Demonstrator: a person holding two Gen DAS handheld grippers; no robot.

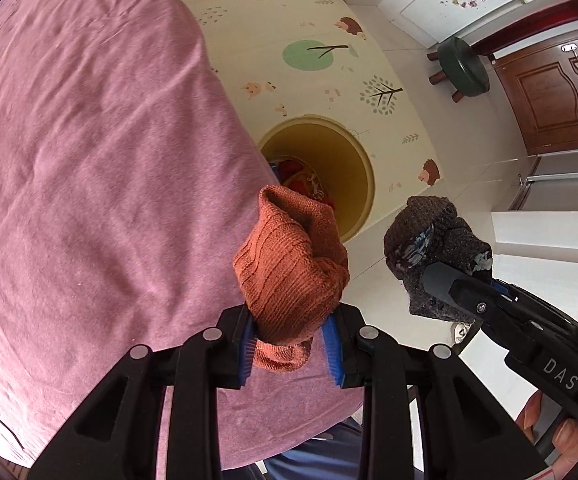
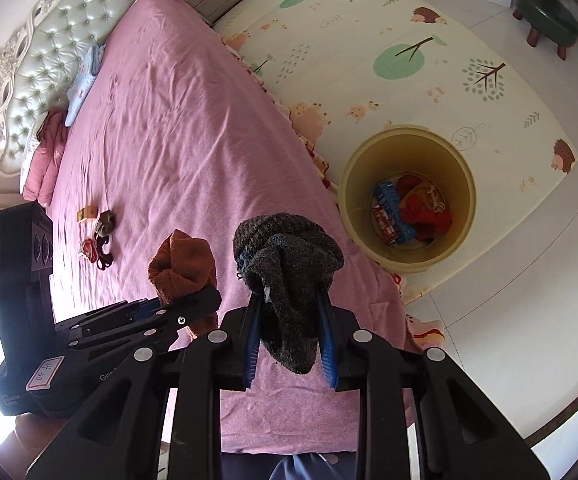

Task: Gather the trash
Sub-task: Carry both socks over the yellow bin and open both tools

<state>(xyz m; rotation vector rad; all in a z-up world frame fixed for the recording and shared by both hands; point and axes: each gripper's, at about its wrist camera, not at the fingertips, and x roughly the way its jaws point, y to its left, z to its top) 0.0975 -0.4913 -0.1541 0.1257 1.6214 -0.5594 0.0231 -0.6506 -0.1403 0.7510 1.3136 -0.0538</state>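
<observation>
My left gripper (image 1: 292,344) is shut on an orange knitted sock (image 1: 289,264), held above the bed's edge; it also shows in the right wrist view (image 2: 183,266). My right gripper (image 2: 291,340) is shut on a dark grey sock (image 2: 289,264), seen in the left wrist view (image 1: 429,240) to the right of the orange one. A yellow bin (image 2: 461,184) stands on the floor mat beside the bed, holding a blue-red box and red cloth (image 2: 425,212). In the left wrist view the bin (image 1: 353,160) lies just beyond the orange sock.
The pink bed (image 2: 177,128) fills the left side. Small items (image 2: 99,232) lie on it near the left gripper body. A green stool (image 2: 549,16) stands on the tiles at far right. A patterned play mat (image 2: 409,60) covers the floor by the bed.
</observation>
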